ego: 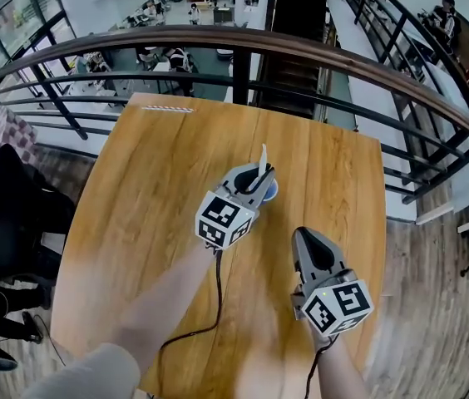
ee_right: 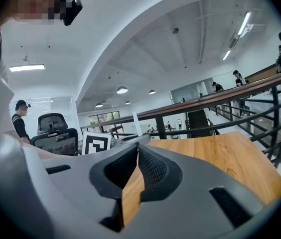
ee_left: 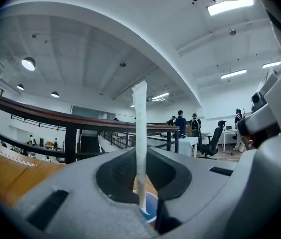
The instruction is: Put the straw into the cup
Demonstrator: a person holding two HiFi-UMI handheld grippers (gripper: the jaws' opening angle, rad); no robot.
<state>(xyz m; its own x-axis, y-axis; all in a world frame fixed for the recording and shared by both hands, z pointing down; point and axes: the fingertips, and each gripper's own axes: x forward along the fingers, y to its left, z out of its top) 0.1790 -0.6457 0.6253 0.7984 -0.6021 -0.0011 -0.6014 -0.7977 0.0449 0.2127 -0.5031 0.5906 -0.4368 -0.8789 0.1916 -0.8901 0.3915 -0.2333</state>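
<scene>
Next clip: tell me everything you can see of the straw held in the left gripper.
The straw is a thin, flat-looking white strip, apparently paper or paper-wrapped, plain and unbent. It stands upright, pinched near its lower part between the jaws of the left gripper, with most of its length rising above them. Its lower end hangs just over the blue cup on the wooden table. Whether it has touched or entered the cup cannot be told. Nothing else touches it.
</scene>
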